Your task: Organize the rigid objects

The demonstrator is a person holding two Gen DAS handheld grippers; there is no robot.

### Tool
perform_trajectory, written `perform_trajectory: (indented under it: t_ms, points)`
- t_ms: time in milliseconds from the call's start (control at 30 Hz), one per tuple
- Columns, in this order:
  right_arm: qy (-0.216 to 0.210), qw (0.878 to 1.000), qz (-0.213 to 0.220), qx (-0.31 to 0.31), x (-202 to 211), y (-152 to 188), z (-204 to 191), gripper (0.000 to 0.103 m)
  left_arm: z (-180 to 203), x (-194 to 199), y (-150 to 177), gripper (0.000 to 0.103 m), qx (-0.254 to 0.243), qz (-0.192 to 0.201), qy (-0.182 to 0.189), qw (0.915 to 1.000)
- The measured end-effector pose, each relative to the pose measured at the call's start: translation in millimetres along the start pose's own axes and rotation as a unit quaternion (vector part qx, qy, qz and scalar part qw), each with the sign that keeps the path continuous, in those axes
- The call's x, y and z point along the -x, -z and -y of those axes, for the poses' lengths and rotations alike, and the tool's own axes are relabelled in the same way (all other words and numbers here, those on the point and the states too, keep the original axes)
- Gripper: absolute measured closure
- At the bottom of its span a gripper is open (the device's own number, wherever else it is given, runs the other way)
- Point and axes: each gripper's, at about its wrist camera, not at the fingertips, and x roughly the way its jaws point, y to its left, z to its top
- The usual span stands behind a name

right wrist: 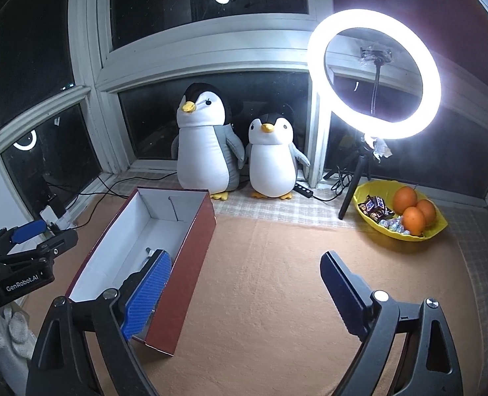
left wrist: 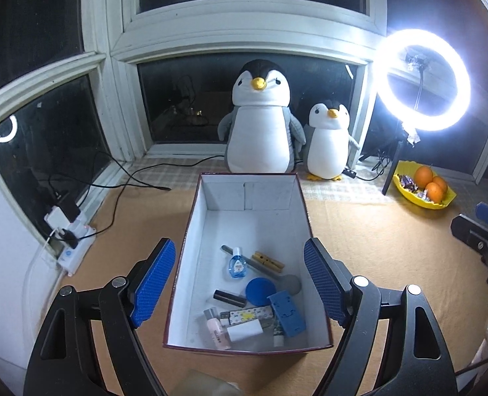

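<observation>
Left gripper [left wrist: 240, 283]: jaws wide, nothing between the pads, positioned above the near end of the box [left wrist: 207, 231], blue pads flanking its side walls w/o contact. Box: open-top, dark red outside, white inside, on the tan mat [right wrist: 276, 280]. Contents lie loose at the near end: eye-drop bottle [left wrist: 236, 264], wooden clothespin [left wrist: 267, 260], blue round lid [left wrist: 260, 291], blue plastic block [left wrist: 286, 313], black tube [left wrist: 229, 298], patterned tube [left wrist: 248, 315], pink-white bottle [left wrist: 218, 329], white cap piece [left wrist: 244, 331]. Right gripper [right wrist: 247, 290]: jaws wide, empty, over bare mat just right of the box; left pad overlaps the box's right wall in view, contact cannot be confirmed. Behind: two penguin plushes [left wrist: 260, 118], ring light [right wrist: 374, 74], yellow bowl [right wrist: 438, 227] w/ oranges [right wrist: 412, 211] and candy.
</observation>
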Motion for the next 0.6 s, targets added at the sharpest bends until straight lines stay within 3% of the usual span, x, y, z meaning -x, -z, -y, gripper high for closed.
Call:
perform_trajectory:
  t_ms: [600]
  points:
    - [0.007, 1.000, -0.001, -0.012, 5.5, 5.1, 5.4, 0.012, 4.5, 11.4, -0.8, 0.021, 0.001, 0.006, 0.006, 1.0000]
